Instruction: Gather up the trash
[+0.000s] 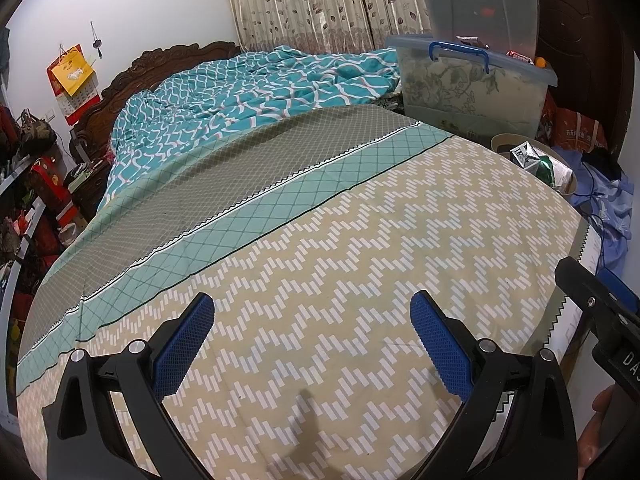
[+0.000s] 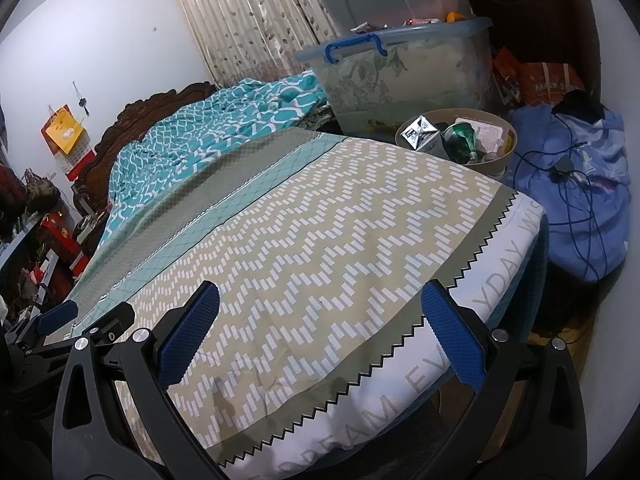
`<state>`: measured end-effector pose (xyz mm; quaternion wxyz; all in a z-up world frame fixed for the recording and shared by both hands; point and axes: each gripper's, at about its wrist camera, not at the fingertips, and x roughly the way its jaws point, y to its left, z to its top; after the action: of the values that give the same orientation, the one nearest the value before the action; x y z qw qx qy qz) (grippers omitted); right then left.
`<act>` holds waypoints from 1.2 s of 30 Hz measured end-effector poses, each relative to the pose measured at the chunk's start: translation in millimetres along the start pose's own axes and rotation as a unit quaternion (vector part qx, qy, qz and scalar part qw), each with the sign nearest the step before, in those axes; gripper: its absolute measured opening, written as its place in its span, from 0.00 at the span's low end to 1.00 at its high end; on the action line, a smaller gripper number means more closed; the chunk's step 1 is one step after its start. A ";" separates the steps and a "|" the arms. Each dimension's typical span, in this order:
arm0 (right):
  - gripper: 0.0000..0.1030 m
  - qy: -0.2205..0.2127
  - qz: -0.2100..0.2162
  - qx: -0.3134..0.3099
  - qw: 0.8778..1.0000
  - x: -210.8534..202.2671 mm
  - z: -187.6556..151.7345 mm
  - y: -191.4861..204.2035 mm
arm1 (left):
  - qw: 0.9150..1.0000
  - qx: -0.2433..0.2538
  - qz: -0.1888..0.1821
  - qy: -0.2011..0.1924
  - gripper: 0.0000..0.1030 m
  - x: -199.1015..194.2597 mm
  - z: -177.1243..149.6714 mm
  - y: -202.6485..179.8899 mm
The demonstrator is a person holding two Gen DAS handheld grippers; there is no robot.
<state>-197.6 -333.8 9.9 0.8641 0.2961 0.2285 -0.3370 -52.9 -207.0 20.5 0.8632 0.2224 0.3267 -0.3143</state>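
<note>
A round tan trash bin (image 2: 505,156) stands at the far right corner of the bed. It holds a crumpled white carton (image 2: 422,134), a green wrapper (image 2: 464,138) and other scraps. The bin also shows in the left wrist view (image 1: 505,141). My left gripper (image 1: 312,312) is open and empty, low over the patterned bedsheet (image 1: 340,248). My right gripper (image 2: 320,304) is open and empty over the bed's near right edge. The left gripper's fingers (image 2: 60,316) show at the far left of the right wrist view.
A rumpled teal quilt (image 1: 248,92) lies at the head of the bed. A clear storage box (image 1: 472,88) with a blue handle stands behind the bin. Blue clothes with a cable (image 2: 580,192) lie right of the bed. Cluttered shelves (image 1: 36,208) stand on the left.
</note>
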 end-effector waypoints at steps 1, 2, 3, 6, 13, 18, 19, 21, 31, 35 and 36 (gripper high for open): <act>0.97 0.001 0.000 0.000 1.000 0.4 0.0 0.2 | 1.000 0.000 0.000 0.000 0.92 0.0 -0.1 0.2; 0.97 0.001 0.000 0.000 1.000 0.5 -0.1 0.4 | 1.000 -0.001 0.000 0.000 0.92 -0.3 -0.9 0.6; 0.97 0.002 0.000 0.000 1.000 0.9 -0.1 0.6 | 1.000 -0.001 0.000 0.001 0.92 -0.6 -1.9 1.3; 0.97 0.003 0.001 -0.001 1.000 1.6 -0.3 0.9 | 1.000 -0.002 0.001 0.002 0.92 -0.3 -3.0 3.6; 0.97 0.003 0.000 0.000 1.000 2.0 -1.4 0.9 | 1.000 -0.001 0.001 0.005 0.92 1.9 -2.5 6.0; 0.97 0.004 0.001 0.001 1.000 3.4 -2.3 1.1 | 1.000 0.002 0.000 0.008 0.92 3.6 -2.8 5.0; 0.97 0.004 0.001 0.000 1.000 3.4 -2.4 1.2 | 1.000 0.002 -0.001 0.009 0.92 4.2 -2.1 4.2; 0.97 0.004 0.001 0.000 1.000 3.0 -1.9 1.0 | 1.000 0.002 -0.001 0.011 0.92 4.9 -2.0 4.5; 0.97 0.005 0.001 -0.001 1.000 4.9 -3.7 0.9 | 0.999 -0.009 -0.025 0.018 0.92 7.3 -2.7 7.3; 0.97 0.006 0.006 0.000 1.000 6.5 -5.5 1.0 | 1.000 -0.009 -0.023 0.014 0.92 4.6 -2.3 6.6; 0.97 0.005 0.007 -0.001 1.000 6.7 -6.3 1.4 | 0.999 -0.010 -0.026 0.016 0.92 5.1 -2.3 6.7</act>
<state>-193.3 -331.7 1.9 0.8656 0.2986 0.2310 -0.3290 -46.3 -203.0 16.5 0.8513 0.2102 0.3497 -0.3298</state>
